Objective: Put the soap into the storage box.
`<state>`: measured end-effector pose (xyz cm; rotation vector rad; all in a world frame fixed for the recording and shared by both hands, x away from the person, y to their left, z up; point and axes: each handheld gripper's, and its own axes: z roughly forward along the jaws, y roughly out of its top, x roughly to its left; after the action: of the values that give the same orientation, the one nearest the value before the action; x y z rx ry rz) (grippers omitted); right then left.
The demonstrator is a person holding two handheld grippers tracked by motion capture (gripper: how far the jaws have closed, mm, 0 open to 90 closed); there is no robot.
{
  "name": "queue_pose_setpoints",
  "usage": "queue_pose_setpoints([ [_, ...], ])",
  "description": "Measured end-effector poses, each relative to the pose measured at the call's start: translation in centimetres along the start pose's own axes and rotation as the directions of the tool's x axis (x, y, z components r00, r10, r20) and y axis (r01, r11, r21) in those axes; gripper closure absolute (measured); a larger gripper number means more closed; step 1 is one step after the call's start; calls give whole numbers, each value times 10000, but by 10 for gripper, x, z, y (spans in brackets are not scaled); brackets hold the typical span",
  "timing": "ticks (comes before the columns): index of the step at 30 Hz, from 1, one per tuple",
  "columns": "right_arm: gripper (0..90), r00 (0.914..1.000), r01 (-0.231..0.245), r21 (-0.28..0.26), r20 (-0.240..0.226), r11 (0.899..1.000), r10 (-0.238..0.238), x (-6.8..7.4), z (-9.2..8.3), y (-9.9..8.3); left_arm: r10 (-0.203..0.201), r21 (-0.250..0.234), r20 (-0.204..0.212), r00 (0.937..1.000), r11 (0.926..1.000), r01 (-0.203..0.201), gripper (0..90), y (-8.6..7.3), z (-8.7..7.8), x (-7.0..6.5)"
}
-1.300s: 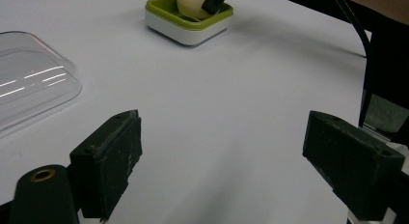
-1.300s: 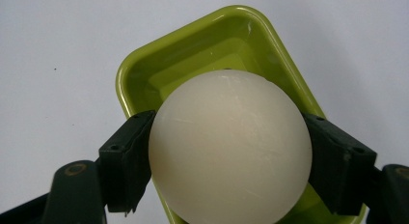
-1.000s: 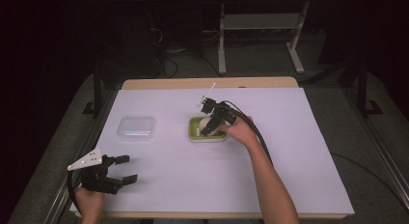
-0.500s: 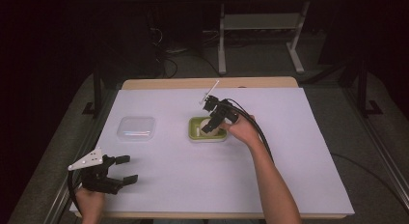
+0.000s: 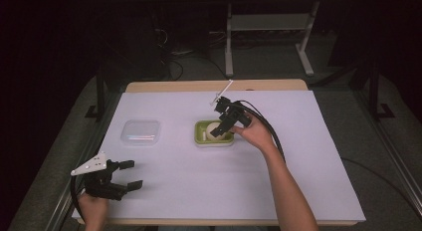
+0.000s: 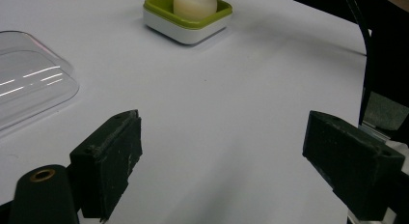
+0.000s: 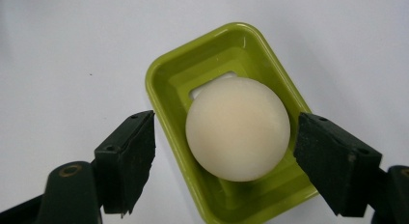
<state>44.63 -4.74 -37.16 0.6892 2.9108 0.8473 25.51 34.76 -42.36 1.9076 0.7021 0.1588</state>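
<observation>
green dish (image 7: pixel 231 50) runs lengthwise upper-left to lower-right under right gripper (image 7: pixel 224 159).

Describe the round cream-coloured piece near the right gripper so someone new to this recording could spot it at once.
On the white table cover, look near the middle for the small green dish. The cream round soap sits inside it, between the open jaws of the right gripper. It is opaque and domed, unlike the flat clear lid lying off to the left.
</observation>
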Motion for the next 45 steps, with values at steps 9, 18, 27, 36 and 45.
queue_pose_setpoints([
  [9, 231, 10000, -5, -503, 77, 9987, 9, 3, -12, -10, -54, -42, 10, 10000, 10000, 54, 131, 0, 1, -1],
  [18, 230, 9996, -241, -662, -130, 9975, 233, 2, -20, -28, -48, -46, 22, 10000, 10000, 48, 131, 0, 1, -1],
  [27, 227, 9983, -555, -919, -235, 9942, 535, 4, -28, -47, -48, -52, 24, 10000, 10000, 48, 131, 0, 1, -1],
  [36, 222, 9987, -468, -1074, -240, 9931, 445, 11, -33, -61, -47, 0, 36, 10000, 10000, 47, 131, 0, 2, -1],
  [45, 219, 9983, -578, -1268, -173, 9902, 561, 14, -39, -75, 5, 37, 37, 10000, 10000, -5, 131, 0, 3, -2],
])
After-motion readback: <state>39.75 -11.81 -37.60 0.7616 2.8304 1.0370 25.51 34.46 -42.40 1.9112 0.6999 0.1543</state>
